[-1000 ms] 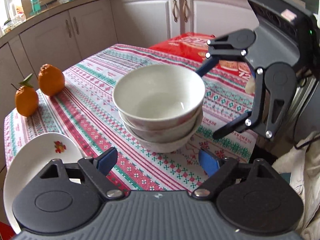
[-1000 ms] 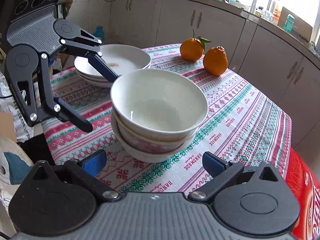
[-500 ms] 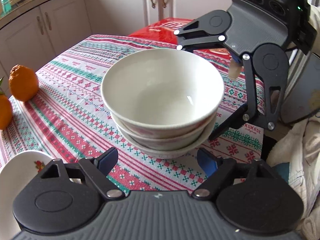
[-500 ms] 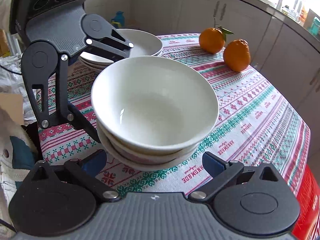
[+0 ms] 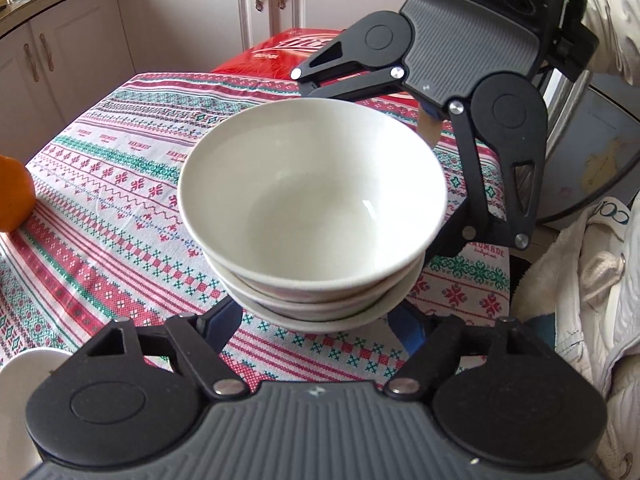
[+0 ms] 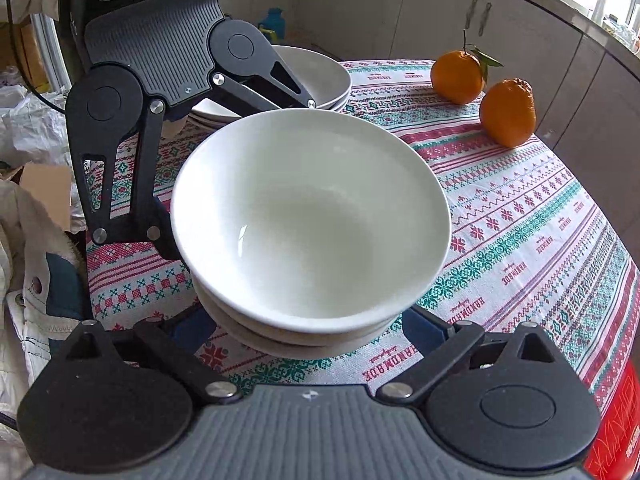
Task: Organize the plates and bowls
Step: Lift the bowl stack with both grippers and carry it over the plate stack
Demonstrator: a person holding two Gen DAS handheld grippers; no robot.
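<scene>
A stack of three white bowls [image 5: 312,200] [image 6: 312,216] stands on the patterned tablecloth [image 5: 120,184]. My left gripper [image 5: 316,324] reaches in low from one side. Its blue pads [image 5: 224,320] sit under the lowest rim on either side of the stack, and its jaws are closing. From the opposite side comes my right gripper [image 6: 310,330], also closing, with its blue pads [image 6: 424,328] a little clear of the bowls. Each gripper's body shows in the other's view behind the stack. A stack of white plates [image 6: 320,72] lies beyond the left gripper.
Two oranges [image 6: 458,76] [image 6: 508,114] sit near the far table edge. A red box [image 5: 288,50] lies off the table's end. White cabinets [image 5: 200,12] run along the wall. White clothing [image 5: 600,280] of a person is by the table's side.
Both grippers have come closer to the bowl stack and dipped down around it, and their jaws have narrowed. The bowls have stayed in place.
</scene>
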